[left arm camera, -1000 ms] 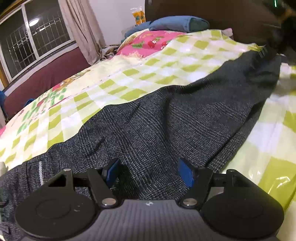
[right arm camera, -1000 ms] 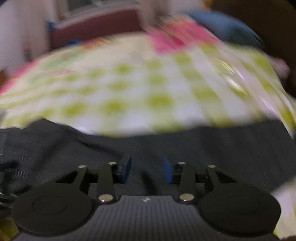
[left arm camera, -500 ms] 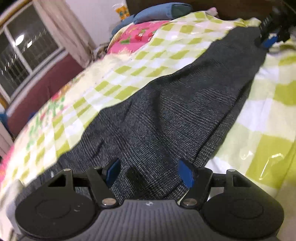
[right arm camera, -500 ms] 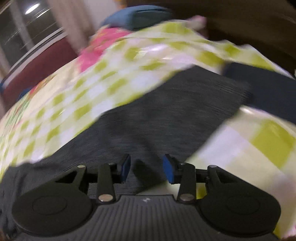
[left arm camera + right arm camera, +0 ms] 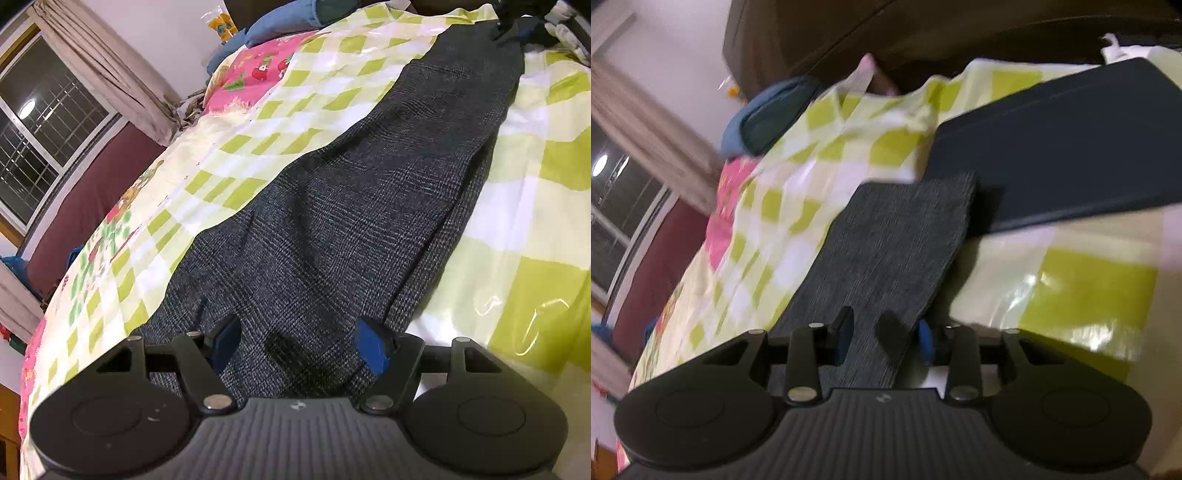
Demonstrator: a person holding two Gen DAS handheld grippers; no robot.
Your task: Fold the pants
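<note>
Between the blue pads at the bottom centre of the left wrist view: left gripper (image 5: pixel 301 341), jaws standing wide apart, nothing pinched, the dark grey pants (image 5: pixel 369 192) spread directly beneath and ahead of them. Pants: one long strip, long axis running from lower centre of that frame to upper right, narrowing toward the far end, where a dark device with a blue patch, probably the other gripper, sits at the fabric's tip; detail there too small to confirm. Right gripper (image 5: pixel 884 338), bottom centre of its own blurred view: jaws have just been closing, now close together with a ridge of the leg fabric between them; whether the pads actually press it cannot be told. Leg end points away toward upper right of that frame, its square hem lying against a dark navy slab (image 5: pixel 1071 147). Underlay: green-and-white checked bedcover (image 5: pixel 535 221). Judgement: each hand sits at one end of the long axis, so an end-to-end fold is the likely coming move.
</note>
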